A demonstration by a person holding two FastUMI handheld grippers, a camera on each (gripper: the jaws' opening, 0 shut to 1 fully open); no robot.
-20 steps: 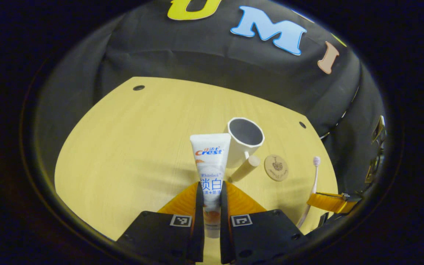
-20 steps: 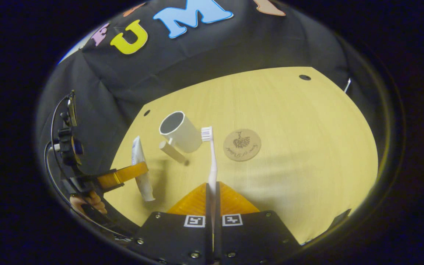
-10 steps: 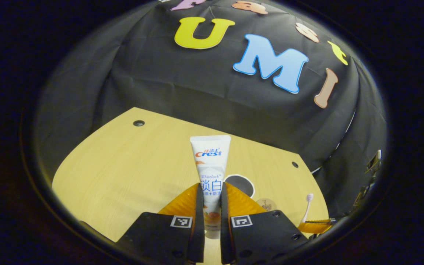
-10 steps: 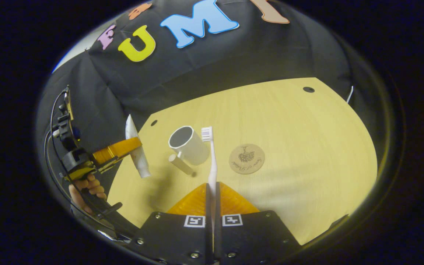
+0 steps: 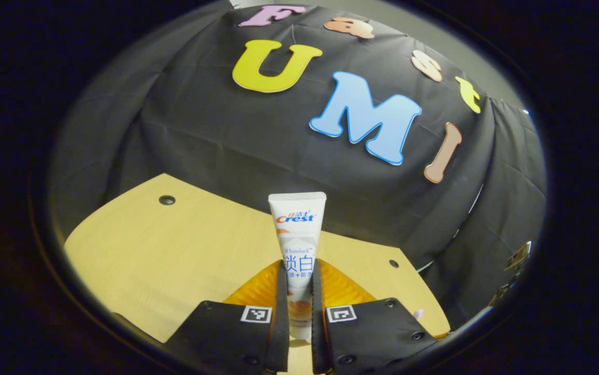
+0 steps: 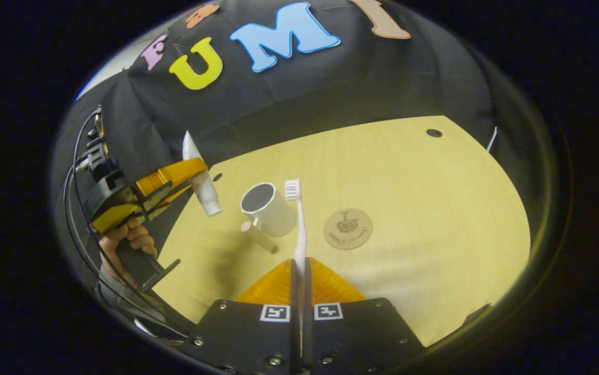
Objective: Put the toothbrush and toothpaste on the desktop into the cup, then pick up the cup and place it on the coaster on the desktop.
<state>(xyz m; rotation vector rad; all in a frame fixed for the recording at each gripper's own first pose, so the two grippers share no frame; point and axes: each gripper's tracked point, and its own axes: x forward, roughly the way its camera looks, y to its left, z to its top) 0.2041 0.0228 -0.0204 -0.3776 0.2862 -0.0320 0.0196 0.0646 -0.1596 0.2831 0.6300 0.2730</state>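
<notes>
Now, stage: both items are lifted off the desktop [image 6: 382, 172]; neither is in the cup yet, judging by its empty mouth.
Left gripper [image 5: 298, 291]: clamped on the toothpaste [image 5: 298, 234], both fingers pressing its lower body. In the right gripper view this gripper [image 6: 174, 177] sits at the scene's left, held by a hand [image 6: 125, 242], with the tube [image 6: 200, 179] tilted, cap end pointing down and right.
Right gripper [image 6: 299, 271]: closed on the toothbrush [image 6: 298, 224] handle, bristles at the far end, shaft running straight away along the fingers.
Cup [image 6: 267, 208]: upright on the desktop, mouth open, handle toward the near left.
Coaster [image 6: 347, 229]: flat on the desktop, just right of the cup, bare.
Key relation: the tube's cap hangs above and just left of the cup's rim, its long axis slanting toward the opening; the left gripper looks nearer to the drop than the right.
Next move, likely: shift the tube right over the mouth, bring it more upright, then lower and let go.
Risk: a slanted tube could knock the rim or tip the cup.
</notes>
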